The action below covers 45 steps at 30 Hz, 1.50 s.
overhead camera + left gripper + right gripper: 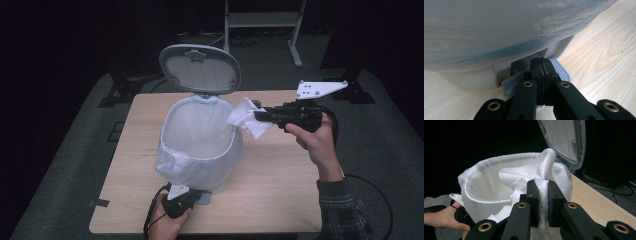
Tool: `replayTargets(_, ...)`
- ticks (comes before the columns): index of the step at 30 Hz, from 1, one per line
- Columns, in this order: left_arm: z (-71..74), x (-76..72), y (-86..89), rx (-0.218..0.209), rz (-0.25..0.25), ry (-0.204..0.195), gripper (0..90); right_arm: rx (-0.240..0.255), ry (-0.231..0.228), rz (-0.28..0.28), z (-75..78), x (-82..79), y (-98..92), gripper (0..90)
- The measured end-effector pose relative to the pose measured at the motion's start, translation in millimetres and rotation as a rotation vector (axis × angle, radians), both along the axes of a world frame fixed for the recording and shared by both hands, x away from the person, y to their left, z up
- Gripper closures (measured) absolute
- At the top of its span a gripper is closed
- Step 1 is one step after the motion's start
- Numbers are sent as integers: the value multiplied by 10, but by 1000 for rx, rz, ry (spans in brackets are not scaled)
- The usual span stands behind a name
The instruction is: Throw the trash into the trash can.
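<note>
Hanging from the right gripper (261, 116) just right of centre in the high view, a crumpled white paper towel (246, 118) sits level with the right-hand rim of the lined trash bin (200, 145), part of it over the edge and the rest outside it. The jaws are nearly closed, pinching a fold of the towel between them; in the right gripper view the sheet (524, 180) bulges up and forward from the pads toward the bin's mouth, which opens to the upper left of that frame. So the drop zone lies straight ahead of the jaws, a short reach leftward across the high view, and the right hand is the one placed for it. The lid (200, 67) stands open at the back. Low in the frame, the left gripper (187, 197) has its jaws pressed together and rests on the grey foot pedal (560, 68) at the bin's base, probably keeping the lid raised.
</note>
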<state>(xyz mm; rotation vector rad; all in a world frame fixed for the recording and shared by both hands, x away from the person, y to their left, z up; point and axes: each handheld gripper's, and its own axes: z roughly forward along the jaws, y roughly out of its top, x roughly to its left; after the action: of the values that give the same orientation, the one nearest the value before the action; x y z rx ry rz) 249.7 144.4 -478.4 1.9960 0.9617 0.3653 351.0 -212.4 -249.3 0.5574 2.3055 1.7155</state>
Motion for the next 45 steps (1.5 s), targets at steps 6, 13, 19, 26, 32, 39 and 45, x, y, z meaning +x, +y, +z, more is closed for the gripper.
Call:
replayTargets(6,-1,0,0,0,-1,-2,897,5,-7,20,71,27,104,816)
replayTargets(13,-3,2,0,-3,0,-2,897,11,-11,38,130,76,240,815)
replayTargets(19,-1,2,0,-2,0,-1,897,16,-14,56,178,116,359,816)
replayTargets(26,1,1,-1,1,0,0,897,15,-10,74,213,152,490,817)
replayTargets(32,2,1,-2,3,-1,0,897,12,-11,89,211,190,596,817)
replayTargets(39,2,2,-2,2,0,1,897,6,-7,106,202,235,748,817)
replayTargets(45,2,3,-1,1,-1,2,897,-5,1,112,189,278,866,816)
